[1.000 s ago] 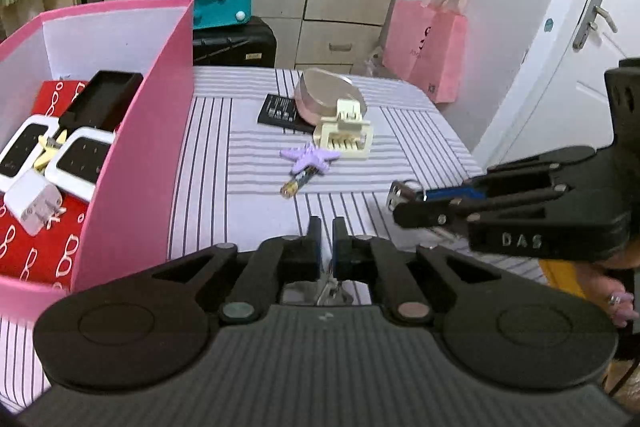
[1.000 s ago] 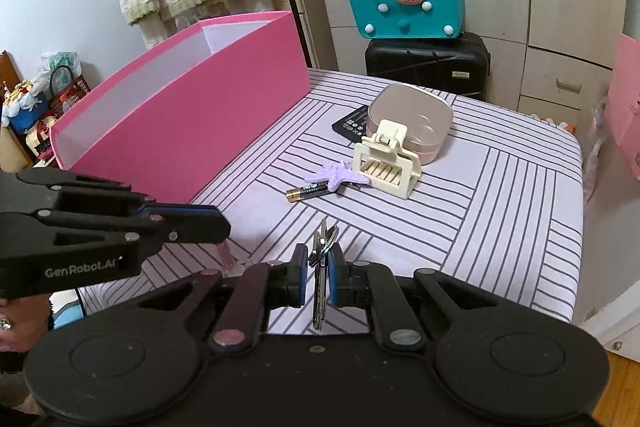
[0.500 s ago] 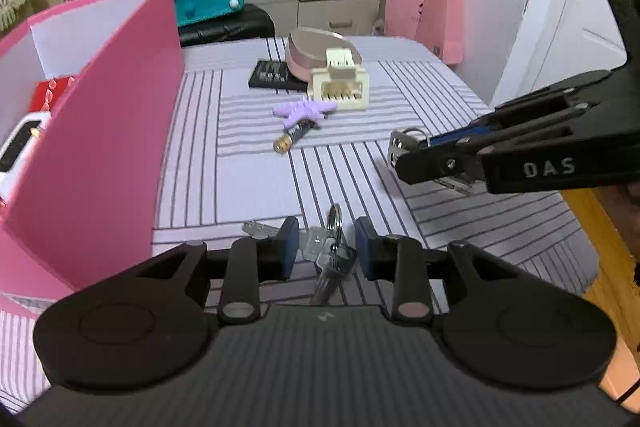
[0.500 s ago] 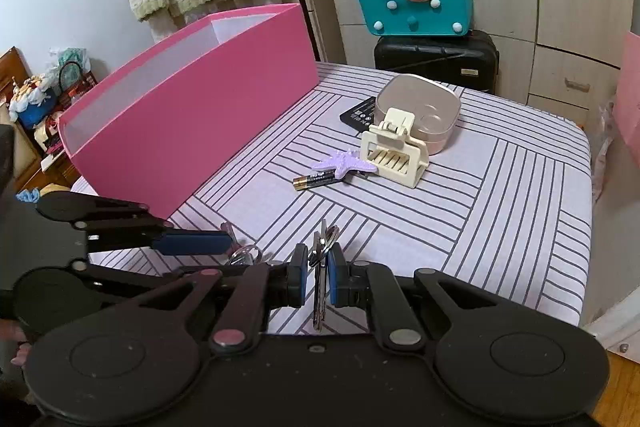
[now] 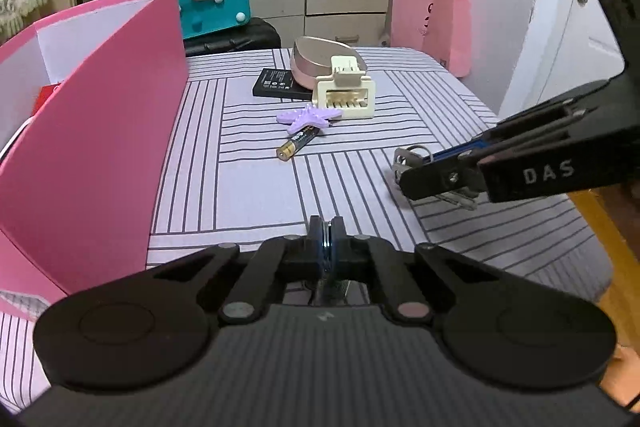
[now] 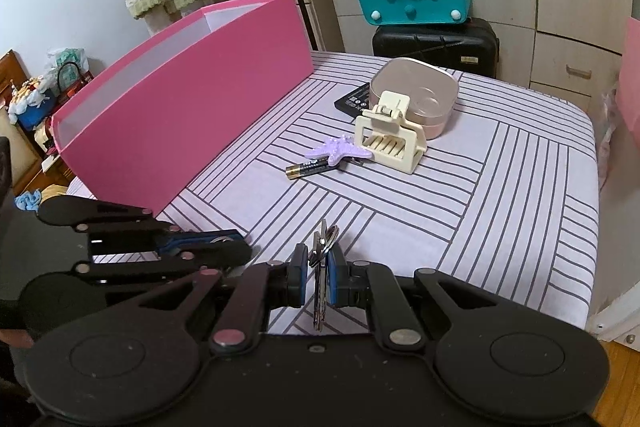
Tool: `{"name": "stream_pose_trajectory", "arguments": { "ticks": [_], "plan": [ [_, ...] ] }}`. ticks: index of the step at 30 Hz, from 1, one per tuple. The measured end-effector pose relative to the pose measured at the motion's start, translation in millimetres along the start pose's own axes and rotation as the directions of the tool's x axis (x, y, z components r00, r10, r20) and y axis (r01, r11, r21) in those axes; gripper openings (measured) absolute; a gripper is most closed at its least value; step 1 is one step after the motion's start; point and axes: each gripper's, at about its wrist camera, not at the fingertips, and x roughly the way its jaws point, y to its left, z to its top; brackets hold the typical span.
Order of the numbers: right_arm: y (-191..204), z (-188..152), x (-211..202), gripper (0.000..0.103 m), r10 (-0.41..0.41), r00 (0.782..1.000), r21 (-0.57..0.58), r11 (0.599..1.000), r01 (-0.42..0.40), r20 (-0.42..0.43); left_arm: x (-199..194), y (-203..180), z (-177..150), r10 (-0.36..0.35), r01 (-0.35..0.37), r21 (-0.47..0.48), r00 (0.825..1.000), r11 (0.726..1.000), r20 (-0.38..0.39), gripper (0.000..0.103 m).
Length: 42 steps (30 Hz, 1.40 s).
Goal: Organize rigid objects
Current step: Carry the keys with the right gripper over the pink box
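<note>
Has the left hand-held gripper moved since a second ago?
Yes. In the right wrist view the left hand-held gripper now sits lower and further right, past the near corner of the pink box, close beside the right hand-held gripper.

Left gripper (image 5: 327,227): pitched downward, fingers (image 5: 316,231) pressed fully together after a brief opening and closing; whether they pinch anything cannot be told. Right gripper (image 6: 320,261): likewise pitched downward, level with the left, fingers (image 6: 298,269) clamped on keys (image 6: 322,239) that stand upright between them.
</note>
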Motion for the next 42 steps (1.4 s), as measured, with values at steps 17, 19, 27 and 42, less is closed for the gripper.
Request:
{"name": "stream_pose_trajectory", "arguments": {
  "ticks": [17,19,27,42],
  "plan": [
    [30,5,-28,0.013,0.004,0.999,-0.029,1.0,-0.003,0.041,-43,14,30,-0.003,0.002,0.053,1.0,0.999,0.008,0.003],
    [34,6,-33,0.013,-0.001,0.999,-0.029,1.0,0.002,0.05,-52,18,34,0.005,-0.006,0.059,1.0,0.998,0.028,0.003],
    [62,20,-51,0.013,-0.023,0.995,-0.073,0.997,0.03,0.094,-81,30,49,-0.005,-0.002,0.073,0.996,0.997,0.092,0.003],
    [132,63,-82,0.013,0.013,0.99,-0.156,0.988,0.009,0.142,-161,71,84,-0.053,0.037,0.135,0.991,0.99,0.123,0.003]
  ]
}}
